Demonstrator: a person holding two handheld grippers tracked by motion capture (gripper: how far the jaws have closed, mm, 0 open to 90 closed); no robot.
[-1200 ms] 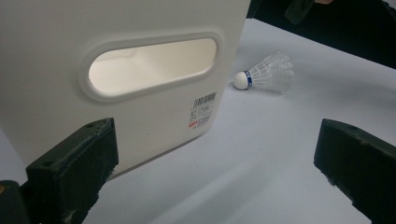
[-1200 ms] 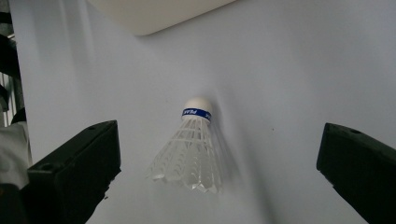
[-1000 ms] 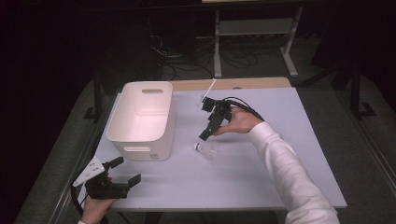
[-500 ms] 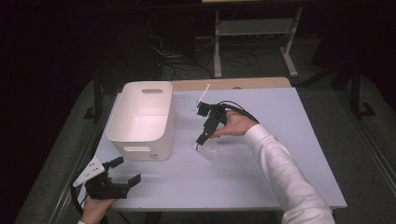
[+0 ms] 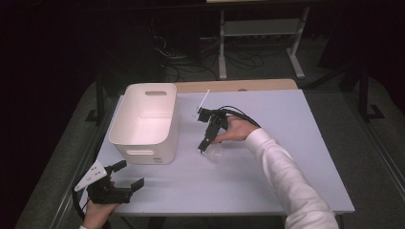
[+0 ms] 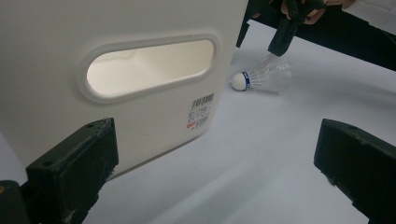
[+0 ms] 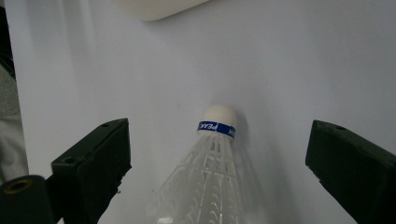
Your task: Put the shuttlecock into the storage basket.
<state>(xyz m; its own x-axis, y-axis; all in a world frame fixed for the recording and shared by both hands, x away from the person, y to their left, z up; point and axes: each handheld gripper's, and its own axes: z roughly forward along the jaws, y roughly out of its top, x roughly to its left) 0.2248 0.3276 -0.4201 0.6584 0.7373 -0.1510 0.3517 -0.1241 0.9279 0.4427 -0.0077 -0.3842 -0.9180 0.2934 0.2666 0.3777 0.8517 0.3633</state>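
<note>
1. High view: we see the right claw (image 5: 204, 149) pointing down over the shuttlecock (image 5: 213, 153), which lies on the lilac desk (image 5: 286, 143) just right of the white bin (image 5: 143, 121). The left claw (image 5: 125, 175) idles open at the near left corner, well apart. Dark room behind.
2. Left gripper view: the shuttlecock (image 6: 264, 79) lies on its side, cork toward the bin (image 6: 116, 70).
3. Right gripper view: jaws spread wide, just been opening, straddling the shuttlecock (image 7: 212, 163) untouched; its long axis runs along the claw's line, cork away.
</note>
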